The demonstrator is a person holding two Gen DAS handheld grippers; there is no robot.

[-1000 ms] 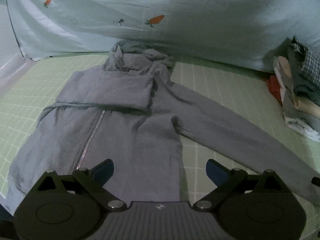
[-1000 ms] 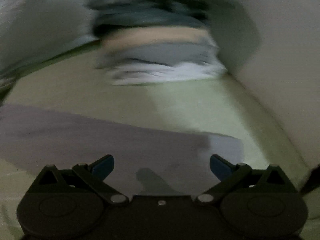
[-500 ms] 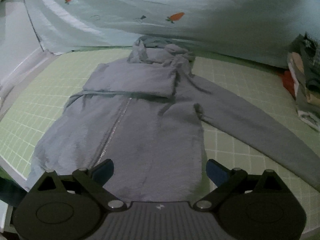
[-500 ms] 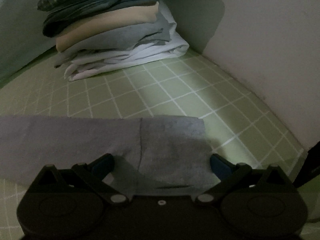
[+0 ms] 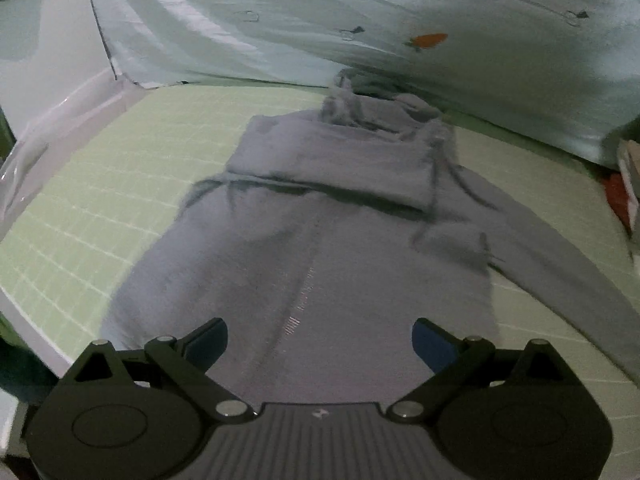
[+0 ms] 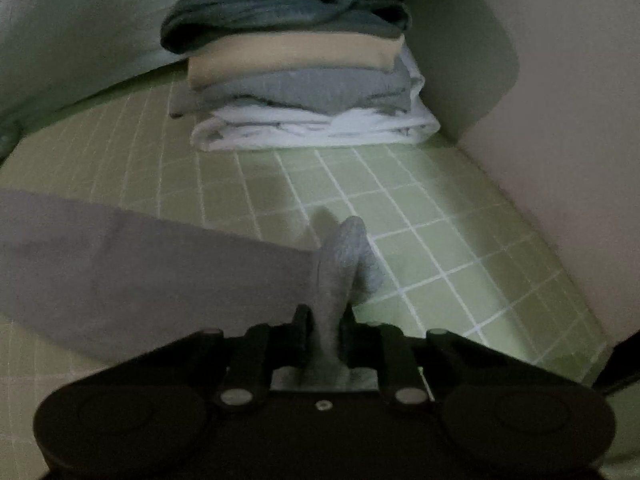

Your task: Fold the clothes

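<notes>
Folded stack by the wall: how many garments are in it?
5 in the folded stack, top down: checked, dark teal, beige, grey, white at the bottom; thin layers may be hidden.

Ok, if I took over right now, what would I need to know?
Right hand-held gripper: shut on the sleeve cuff.
Left hand-held gripper: open, empty, over the hoodie hem.
Hoodie lies flat, zipper up, on the green mat. One sleeve is already folded across the chest.
Left: fold the held sleeve in, then the body, probably adding it to the folded pile.
</notes>
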